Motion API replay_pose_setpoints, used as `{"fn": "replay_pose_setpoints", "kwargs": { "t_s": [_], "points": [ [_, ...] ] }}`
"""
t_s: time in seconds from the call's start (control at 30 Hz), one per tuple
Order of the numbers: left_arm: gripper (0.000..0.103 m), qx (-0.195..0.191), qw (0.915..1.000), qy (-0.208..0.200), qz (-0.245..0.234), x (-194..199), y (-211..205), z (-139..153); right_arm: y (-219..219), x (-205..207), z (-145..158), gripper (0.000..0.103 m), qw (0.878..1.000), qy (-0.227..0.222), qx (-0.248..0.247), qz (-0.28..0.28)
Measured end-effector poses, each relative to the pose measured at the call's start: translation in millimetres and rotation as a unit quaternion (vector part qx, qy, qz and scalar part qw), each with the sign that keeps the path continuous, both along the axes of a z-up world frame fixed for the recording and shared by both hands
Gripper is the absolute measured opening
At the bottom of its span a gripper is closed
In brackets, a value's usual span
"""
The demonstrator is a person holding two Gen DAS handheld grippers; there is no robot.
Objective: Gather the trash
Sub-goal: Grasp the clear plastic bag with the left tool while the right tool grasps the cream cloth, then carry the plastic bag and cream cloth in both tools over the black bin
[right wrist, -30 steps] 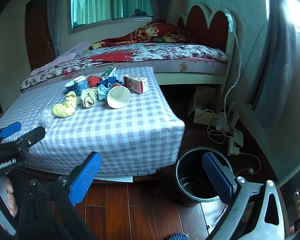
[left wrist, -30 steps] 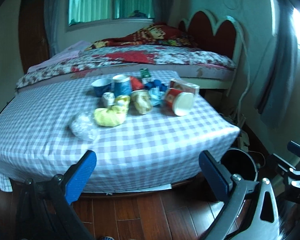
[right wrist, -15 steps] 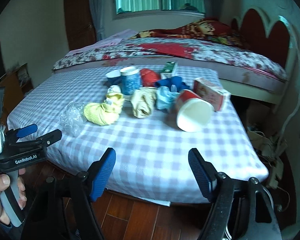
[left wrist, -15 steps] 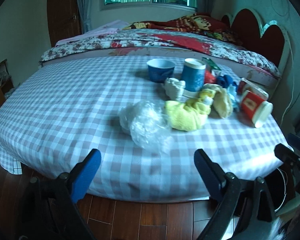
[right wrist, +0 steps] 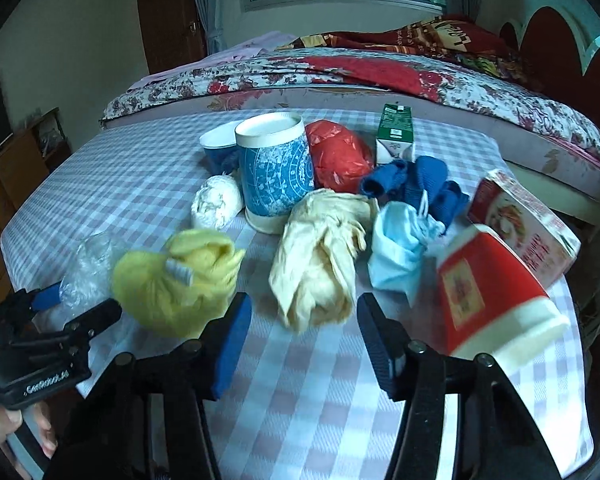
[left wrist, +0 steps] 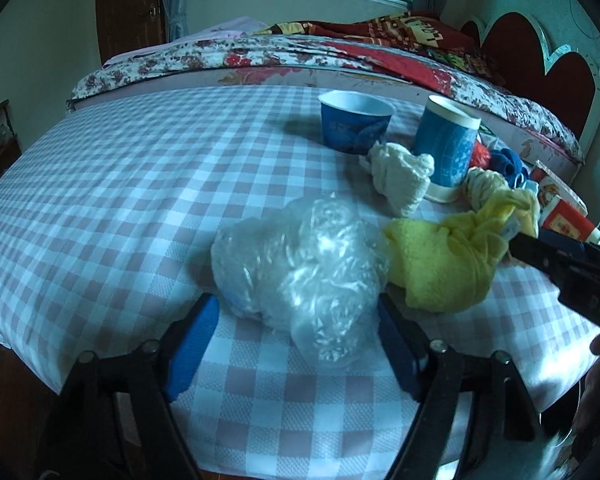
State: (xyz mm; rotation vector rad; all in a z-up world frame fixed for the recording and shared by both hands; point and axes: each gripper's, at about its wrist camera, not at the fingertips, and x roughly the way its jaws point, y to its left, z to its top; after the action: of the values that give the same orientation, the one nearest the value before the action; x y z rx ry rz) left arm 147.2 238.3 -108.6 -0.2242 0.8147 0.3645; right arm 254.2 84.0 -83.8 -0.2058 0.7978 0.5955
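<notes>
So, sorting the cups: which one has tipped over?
The red cup lies on its side at the table's right edge; both blue cups stand upright.

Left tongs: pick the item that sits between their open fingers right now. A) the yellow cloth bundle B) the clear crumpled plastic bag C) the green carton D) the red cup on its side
B: in the left wrist view the left tongs stand open, with the clear crumpled plastic bag lying between their blue fingers on the checked tablecloth.

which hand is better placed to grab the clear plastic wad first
Left. The left gripper is open with its fingers on either side of the clear plastic wad; the right gripper faces the cream bag.
</notes>
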Motion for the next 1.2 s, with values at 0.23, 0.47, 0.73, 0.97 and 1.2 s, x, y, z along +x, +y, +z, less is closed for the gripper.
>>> {"fn": "replay_pose_setpoints", "kwargs": {
  "t_s": [0.23, 0.47, 0.73, 0.97, 1.2],
  "points": [
    [0.034, -0.011, 0.9998, -0.010, -0.015, 2.4, 8.9, -0.6, 6.1, 10.7, -4.8, 0.014, 1.000, 0.025, 0.013, 0.010],
    [0.029, 0.003, 0.9987, -0.047, -0.021, -16.3, 5.8, 24.2, -5.1, -21.4, 21.2, 0.011, 0.998, -0.022, 0.033, 0.038],
    [0.029, 0.012, 0.9957, -0.085, -0.035, -40.4, -18.9, 54.9, -33.4, -64.9, 58.4, 0.011, 0.996, -0.074, 0.045, 0.034],
    [0.029, 0.011, 0.9905, -0.105, -0.089, -51.7, -65.2, 72.3, -82.7, -105.3, 80.5, 0.011, 0.993, -0.109, 0.054, 0.002],
    [0.029, 0.013, 0.9823, -0.117, -0.146, -51.8, -116.6, 81.7, -132.0, -129.6, 86.8, 0.011, 0.991, -0.122, 0.045, -0.038]
  ]
}}
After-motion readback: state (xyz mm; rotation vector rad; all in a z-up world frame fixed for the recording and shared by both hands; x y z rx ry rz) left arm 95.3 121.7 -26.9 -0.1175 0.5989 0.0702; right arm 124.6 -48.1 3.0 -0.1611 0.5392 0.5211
